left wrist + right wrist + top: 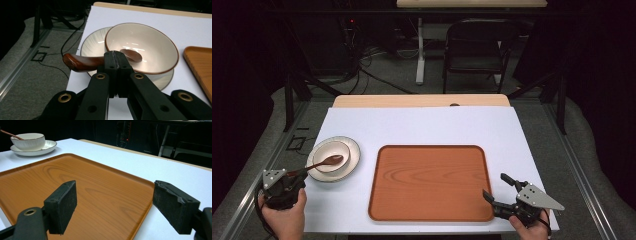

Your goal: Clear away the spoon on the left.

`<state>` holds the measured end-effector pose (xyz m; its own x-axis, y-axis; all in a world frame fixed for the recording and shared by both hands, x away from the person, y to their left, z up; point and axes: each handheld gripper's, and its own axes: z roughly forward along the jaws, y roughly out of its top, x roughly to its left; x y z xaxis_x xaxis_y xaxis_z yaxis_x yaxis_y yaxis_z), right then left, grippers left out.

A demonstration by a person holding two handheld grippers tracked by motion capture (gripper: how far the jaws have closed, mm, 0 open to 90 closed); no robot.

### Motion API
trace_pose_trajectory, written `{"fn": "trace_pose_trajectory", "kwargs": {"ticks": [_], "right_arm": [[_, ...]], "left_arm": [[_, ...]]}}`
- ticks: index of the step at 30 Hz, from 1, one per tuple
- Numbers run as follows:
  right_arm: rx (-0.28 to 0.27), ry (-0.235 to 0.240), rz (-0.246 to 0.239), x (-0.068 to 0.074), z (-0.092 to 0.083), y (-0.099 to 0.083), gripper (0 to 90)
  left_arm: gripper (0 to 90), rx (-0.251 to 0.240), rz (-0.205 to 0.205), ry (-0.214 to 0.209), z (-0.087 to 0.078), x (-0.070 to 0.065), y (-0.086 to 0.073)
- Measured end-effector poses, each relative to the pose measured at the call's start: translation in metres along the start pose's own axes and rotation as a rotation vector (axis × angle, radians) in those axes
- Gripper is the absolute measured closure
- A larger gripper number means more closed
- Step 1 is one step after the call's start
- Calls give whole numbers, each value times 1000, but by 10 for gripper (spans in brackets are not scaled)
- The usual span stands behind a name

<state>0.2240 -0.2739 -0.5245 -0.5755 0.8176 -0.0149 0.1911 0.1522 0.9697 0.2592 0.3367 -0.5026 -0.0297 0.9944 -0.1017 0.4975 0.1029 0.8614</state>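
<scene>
Two grippers are being used: the wooden spoon [82,62] is being clamped by the left gripper [117,60] over the bowl [150,47], while the right gripper [113,207] is being held open by the tray [75,182]; lifting the spoon clear is likely being called for next.

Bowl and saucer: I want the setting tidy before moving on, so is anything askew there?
Slightly. The bowl sits off-centre on the saucer, shifted toward the tray. The left gripper is clamped on the spoon handle. Nothing looks spilled or broken.

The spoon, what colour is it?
Glossy reddish brown spoon, best seen in the left gripper view.
</scene>
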Motion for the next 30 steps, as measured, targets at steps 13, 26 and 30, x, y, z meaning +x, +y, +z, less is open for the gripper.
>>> {"fn": "trace_pose_trajectory", "kwargs": {"ticks": [13,26,30], "right_arm": [[6,-5,2,0,1,-1,191],[15,-6,7,0,2,-2,191],[15,-6,7,0,2,-2,191]], "left_arm": [[884,8,-10,46,18,10,9],[860,-5,-48,35,25,18,14],[844,-16,-64,23,23,20,13]]}}
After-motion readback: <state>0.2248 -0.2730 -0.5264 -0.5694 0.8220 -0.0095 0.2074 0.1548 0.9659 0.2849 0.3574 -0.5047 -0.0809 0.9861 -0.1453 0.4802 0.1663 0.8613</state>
